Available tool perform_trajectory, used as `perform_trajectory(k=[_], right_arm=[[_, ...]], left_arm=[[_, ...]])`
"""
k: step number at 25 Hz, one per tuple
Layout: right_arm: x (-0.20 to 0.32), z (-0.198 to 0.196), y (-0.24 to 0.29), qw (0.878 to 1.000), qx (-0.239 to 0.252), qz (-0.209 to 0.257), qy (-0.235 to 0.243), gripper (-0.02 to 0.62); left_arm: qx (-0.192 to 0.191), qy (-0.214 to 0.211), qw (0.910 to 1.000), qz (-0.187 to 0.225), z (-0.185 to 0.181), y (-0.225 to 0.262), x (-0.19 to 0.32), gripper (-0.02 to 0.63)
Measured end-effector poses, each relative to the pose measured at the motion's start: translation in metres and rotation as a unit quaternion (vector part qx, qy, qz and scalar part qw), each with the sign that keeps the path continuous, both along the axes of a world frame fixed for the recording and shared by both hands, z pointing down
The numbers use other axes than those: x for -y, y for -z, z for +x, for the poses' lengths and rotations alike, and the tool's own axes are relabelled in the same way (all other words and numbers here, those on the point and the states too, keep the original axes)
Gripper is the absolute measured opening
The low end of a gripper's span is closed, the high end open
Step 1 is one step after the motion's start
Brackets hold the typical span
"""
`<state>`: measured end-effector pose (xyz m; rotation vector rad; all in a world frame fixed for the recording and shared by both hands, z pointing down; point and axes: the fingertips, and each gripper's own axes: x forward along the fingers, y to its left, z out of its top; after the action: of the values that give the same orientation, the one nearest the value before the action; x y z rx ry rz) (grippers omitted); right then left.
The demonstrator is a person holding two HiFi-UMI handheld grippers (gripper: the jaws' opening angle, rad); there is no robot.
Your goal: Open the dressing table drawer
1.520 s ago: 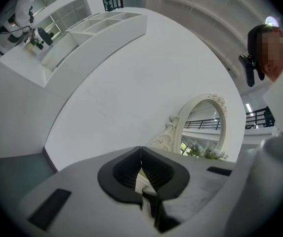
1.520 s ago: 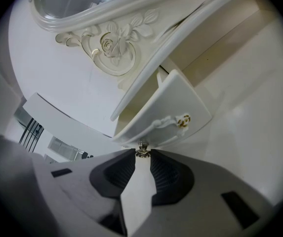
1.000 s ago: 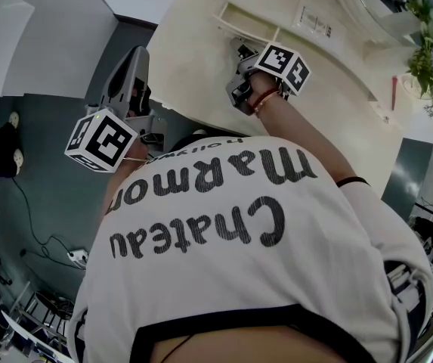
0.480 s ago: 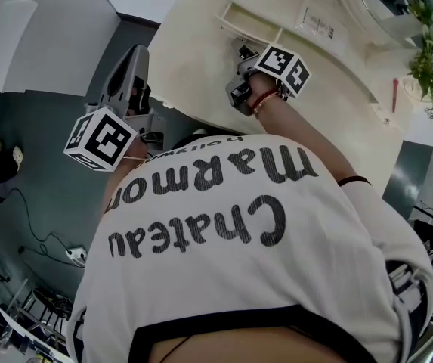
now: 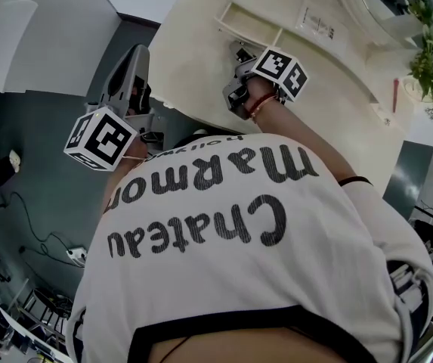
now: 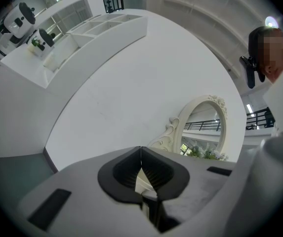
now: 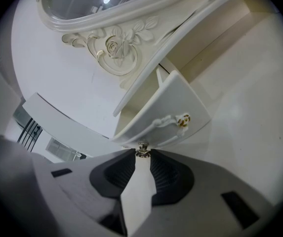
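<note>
Flowers (image 5: 432, 57), wht shelving (image 6: 84, 28), pwr strip (image 5: 76, 257) on flr

Drawer (image 7: 167, 113) juts from the table (image 5: 193, 59), its knob (image 7: 142, 149) in the right gripper (image 7: 142, 155); mirror (image 7: 92, 1) behind at 11 o'clock.

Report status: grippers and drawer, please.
Left gripper shut, empty. Right gripper shut on knob. Drawer partly out. Nothing blocks it.

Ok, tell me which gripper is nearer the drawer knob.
Right. The right gripper pinches the drawer knob between its jaw tips; the left gripper sits shut beside the table, well away.
</note>
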<state>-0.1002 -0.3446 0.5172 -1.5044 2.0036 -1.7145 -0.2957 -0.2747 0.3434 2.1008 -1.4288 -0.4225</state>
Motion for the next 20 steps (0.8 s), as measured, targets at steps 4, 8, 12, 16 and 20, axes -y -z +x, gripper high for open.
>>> perform_trajectory(k=[4,8,12,16,20], right_arm=[[-0.003,-0.003,-0.001,1.000,0.002,-0.003,0.002,0.106],[-0.006,-0.005,0.001,1.000,0.000,0.001,0.005,0.107],[-0.011,-0.010,0.001,1.000,0.001,-0.001,0.008,0.106],[-0.012,-0.009,0.002,1.000,0.010,-0.002,0.000,0.106],[-0.012,-0.009,0.003,1.000,0.016,-0.004,-0.006,0.106]], left_arm=[[-0.001,-0.001,1.0000,0.000,0.002,-0.002,0.001,0.023],[-0.002,0.000,1.0000,0.000,0.001,-0.001,0.000,0.024],[-0.001,0.000,1.0000,0.000,0.001,-0.001,-0.001,0.025],[0.000,0.000,1.0000,-0.001,0.002,-0.002,-0.001,0.024],[0.000,-0.001,1.0000,0.000,0.003,-0.002,-0.001,0.023]])
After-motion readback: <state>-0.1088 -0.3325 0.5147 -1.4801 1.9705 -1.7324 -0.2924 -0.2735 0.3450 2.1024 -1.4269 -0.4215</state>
